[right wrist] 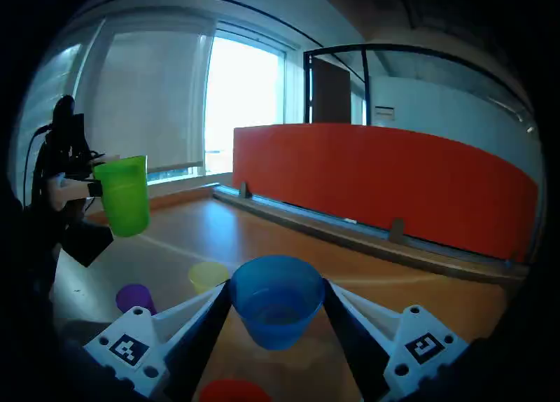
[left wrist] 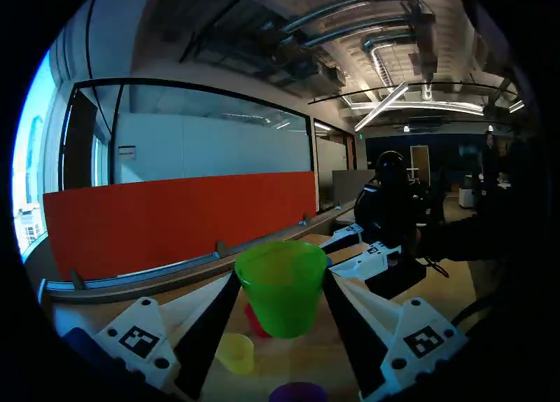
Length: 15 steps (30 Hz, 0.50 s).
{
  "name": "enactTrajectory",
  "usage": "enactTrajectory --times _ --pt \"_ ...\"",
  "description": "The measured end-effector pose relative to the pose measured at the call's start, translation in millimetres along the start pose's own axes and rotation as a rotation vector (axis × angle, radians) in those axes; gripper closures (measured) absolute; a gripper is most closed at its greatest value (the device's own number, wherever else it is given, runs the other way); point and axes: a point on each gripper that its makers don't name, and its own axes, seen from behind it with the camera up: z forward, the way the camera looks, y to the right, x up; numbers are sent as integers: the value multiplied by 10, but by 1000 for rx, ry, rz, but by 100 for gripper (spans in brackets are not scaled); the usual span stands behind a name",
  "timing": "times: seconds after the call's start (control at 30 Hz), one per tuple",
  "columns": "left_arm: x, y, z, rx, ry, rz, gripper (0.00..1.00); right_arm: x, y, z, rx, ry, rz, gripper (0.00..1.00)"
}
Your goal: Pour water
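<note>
My left gripper (left wrist: 280,297) is shut on a green cup (left wrist: 281,286), held upright above the wooden table; the same green cup (right wrist: 124,194) hangs at the left of the right gripper view, raised over the table. My right gripper (right wrist: 278,307) is shut on a blue cup (right wrist: 277,309), upright and low over the table, and it seems to hold a little water. In the left gripper view, the right gripper (left wrist: 364,256) and the dark-sleeved arm holding it sit just behind the green cup, where the blue cup is hidden.
On the table (right wrist: 231,237) stand a yellow cup (right wrist: 208,275), a purple cup (right wrist: 135,297) and a red cup (right wrist: 231,391). The left gripper view has yellow (left wrist: 236,351), purple (left wrist: 299,392) and red (left wrist: 254,321) below the green cup. An orange partition (right wrist: 392,178) lines the far edge.
</note>
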Motion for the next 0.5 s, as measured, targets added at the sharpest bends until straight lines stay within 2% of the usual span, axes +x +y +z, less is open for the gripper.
enactTrajectory --times 0.5 --pt "5 -6 -6 1 2 -4 15 327 -44 -33 -1 90 -37 8"
